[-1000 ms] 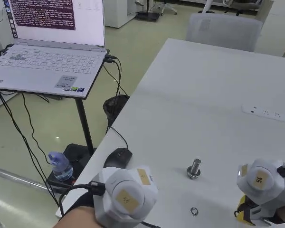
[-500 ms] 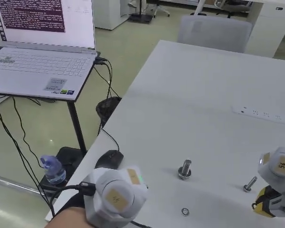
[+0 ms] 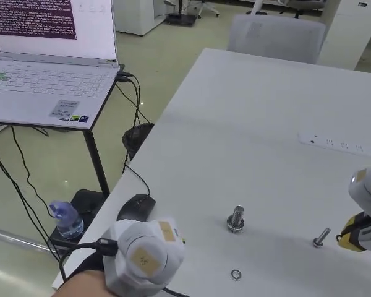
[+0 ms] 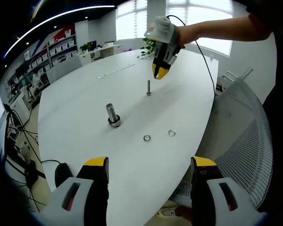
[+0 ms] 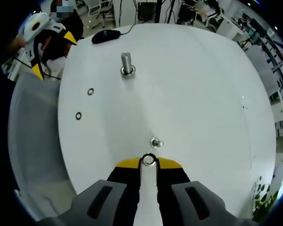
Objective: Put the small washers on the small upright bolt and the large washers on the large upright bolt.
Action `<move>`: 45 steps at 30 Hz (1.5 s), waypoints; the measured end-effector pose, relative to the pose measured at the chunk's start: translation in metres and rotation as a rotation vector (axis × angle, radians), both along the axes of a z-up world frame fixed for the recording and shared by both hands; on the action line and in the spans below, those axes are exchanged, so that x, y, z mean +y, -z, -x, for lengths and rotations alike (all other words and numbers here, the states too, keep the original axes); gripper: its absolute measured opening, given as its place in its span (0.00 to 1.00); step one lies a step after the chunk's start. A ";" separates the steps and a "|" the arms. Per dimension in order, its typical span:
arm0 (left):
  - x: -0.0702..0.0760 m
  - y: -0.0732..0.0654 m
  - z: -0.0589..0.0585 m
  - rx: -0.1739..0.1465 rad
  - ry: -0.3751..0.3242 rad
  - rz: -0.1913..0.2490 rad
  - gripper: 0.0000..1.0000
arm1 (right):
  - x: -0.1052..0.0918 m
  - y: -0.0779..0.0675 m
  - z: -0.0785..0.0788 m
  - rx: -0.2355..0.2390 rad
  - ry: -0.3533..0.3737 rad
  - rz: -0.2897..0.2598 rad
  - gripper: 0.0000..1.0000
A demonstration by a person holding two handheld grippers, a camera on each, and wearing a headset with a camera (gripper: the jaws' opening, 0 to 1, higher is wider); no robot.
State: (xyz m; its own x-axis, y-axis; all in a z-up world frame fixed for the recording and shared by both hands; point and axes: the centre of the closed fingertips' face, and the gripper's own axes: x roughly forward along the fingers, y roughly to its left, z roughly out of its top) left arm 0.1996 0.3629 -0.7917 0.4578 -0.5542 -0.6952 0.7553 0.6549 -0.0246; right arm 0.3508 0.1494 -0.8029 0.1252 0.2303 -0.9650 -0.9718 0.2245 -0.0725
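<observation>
Washer pinched in right gripper, left gripper agape, laptop text unreadable.

White rectangular table: the large upright steel bolt stands near the front edge. The small upright steel bolt stands to its right, well apart. A loose steel ring washer lies in front of the large bolt, with a second loose washer near it, closer to the table edge. The right gripper sits just right of the small bolt, its tips pinching a third washer. The left gripper is at the front left corner, jaws spread. The black computer mouse lies at the left edge, and the white power strip far right, behind the bolts. The grey office chair stands behind the far end. The silver laptop sits on a black stand left of the table. The clear plastic bottle stands on the floor beside that stand.
</observation>
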 end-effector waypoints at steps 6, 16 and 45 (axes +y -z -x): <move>-0.001 0.001 -0.001 0.007 0.002 0.007 0.72 | 0.008 -0.001 -0.008 -0.011 -0.008 -0.010 0.12; 0.000 0.004 -0.001 0.021 0.008 0.001 0.73 | 0.012 0.002 -0.016 -0.016 -0.025 -0.003 0.12; 0.007 0.010 0.000 0.047 0.004 -0.007 0.69 | 0.012 0.047 -0.020 0.030 -0.064 0.059 0.12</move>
